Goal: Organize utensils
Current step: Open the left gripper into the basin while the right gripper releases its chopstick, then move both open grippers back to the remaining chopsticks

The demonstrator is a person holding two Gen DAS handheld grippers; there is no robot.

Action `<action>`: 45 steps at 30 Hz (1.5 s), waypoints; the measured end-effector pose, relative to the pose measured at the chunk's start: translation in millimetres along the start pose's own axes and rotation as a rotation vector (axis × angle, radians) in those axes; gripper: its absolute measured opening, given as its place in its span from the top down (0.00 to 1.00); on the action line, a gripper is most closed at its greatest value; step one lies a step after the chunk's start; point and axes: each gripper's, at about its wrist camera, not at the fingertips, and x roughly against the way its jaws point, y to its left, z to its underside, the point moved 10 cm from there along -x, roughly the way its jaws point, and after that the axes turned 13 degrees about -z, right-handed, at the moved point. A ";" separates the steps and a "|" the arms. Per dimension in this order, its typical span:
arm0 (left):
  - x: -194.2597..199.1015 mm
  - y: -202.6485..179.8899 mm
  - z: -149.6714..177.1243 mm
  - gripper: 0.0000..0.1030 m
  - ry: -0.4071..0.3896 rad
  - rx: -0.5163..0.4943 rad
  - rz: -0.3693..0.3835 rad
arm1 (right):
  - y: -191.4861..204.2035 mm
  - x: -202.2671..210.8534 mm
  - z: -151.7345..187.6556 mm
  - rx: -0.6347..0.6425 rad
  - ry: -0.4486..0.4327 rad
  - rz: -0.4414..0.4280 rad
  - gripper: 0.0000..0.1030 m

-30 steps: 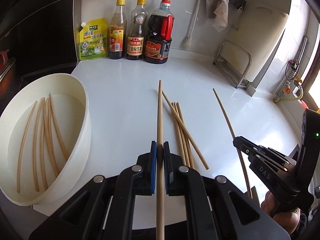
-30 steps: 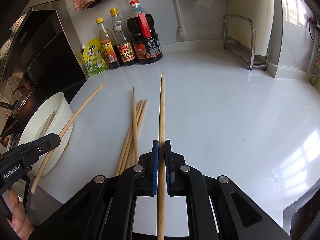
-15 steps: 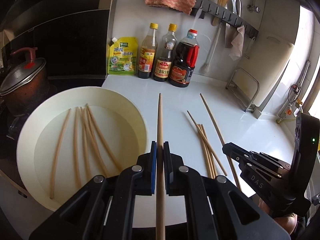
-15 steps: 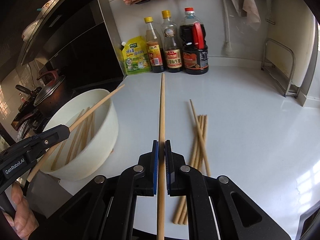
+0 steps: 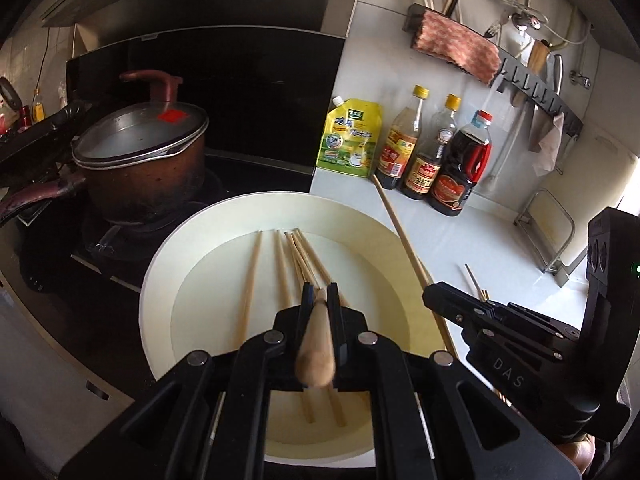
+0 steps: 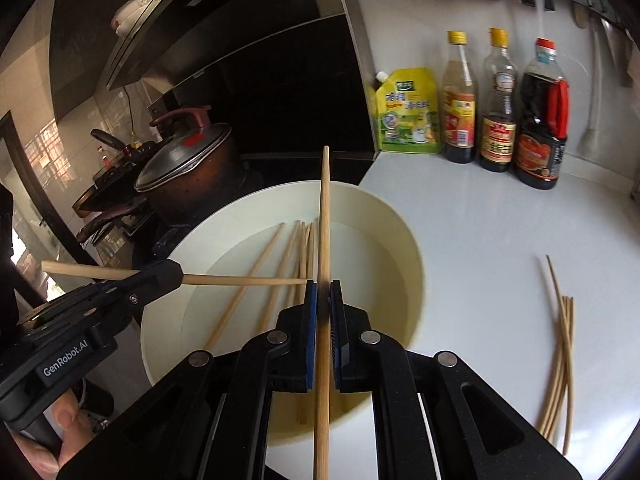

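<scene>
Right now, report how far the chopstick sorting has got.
Done: several chopsticks already lie in the white basin. In hand: the left gripper and the right gripper are each shut on one chopstick, both over the basin, not yet released. Left: a small bundle of chopsticks on the white counter beside the basin.

Dark brown lidded pot [image 5: 140,160] on black stove, left. Against white wall: yellow-green spouted pouch [image 5: 349,138], two yellow-capped sauce bottles [image 5: 399,148], big red-capped dark soy bottle [image 5: 460,174]. Pink rag [image 5: 456,46] draped over wall rail.
</scene>
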 end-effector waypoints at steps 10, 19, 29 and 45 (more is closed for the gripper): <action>-46.4 26.4 -1.0 0.93 0.060 0.046 -0.024 | 6.2 -67.1 4.6 -0.009 0.134 -0.016 0.94; -76.7 17.3 3.0 0.92 0.127 0.040 -0.028 | -9.1 -82.2 2.0 -0.066 0.172 -0.019 0.92; -50.5 37.8 9.9 0.39 0.074 0.063 -0.092 | -13.9 -59.3 5.2 -0.060 0.116 -0.001 0.82; -11.3 24.4 35.4 0.31 0.044 0.045 -0.133 | -25.7 3.2 22.6 -0.067 0.041 0.009 0.71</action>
